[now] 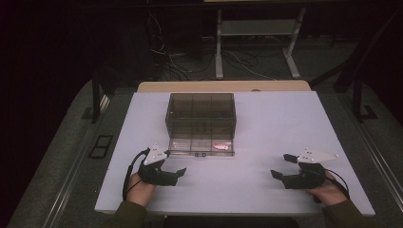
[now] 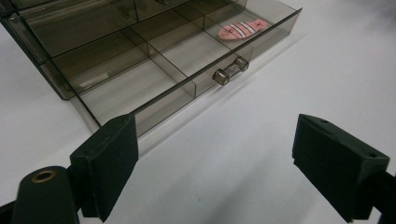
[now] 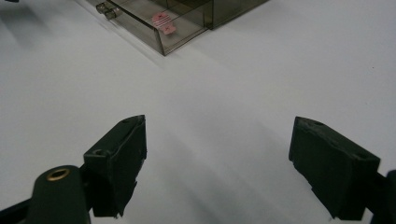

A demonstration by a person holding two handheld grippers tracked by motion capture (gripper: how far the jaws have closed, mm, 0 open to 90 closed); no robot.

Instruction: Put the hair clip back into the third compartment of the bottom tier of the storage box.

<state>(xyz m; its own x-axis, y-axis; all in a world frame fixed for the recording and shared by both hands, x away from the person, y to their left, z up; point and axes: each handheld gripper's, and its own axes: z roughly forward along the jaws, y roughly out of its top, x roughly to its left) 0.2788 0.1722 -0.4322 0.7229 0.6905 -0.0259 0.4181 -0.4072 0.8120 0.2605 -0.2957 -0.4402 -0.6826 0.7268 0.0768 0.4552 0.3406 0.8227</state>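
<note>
A smoky, see-through drawer box stands at the middle of the white surface, its lowest drawer pulled out toward the person. The drawer is split into compartments, and a pink fish-shaped piece with dark stripes lies in the front right one, close behind the front wall; the other compartments in sight look empty. A short clear bar handle sits at the middle of the drawer front. The left hand-held gripper rests on the surface just beside the drawer's front left corner, released, with nothing between its jaws. The right hand-held gripper lies well apart from the box at the right, likewise released and empty. Risks, as judged from this arrangement: the box is light-looking and unbraced, so a push on the drawer front from one side may slide or turn the whole box instead of seating the drawer; an off-centre push may skew the drawer in its slot and jam it; a reach for the piece may catch a jaw on the thin divider or the front wall, since the piece is flat and lies low.
</note>
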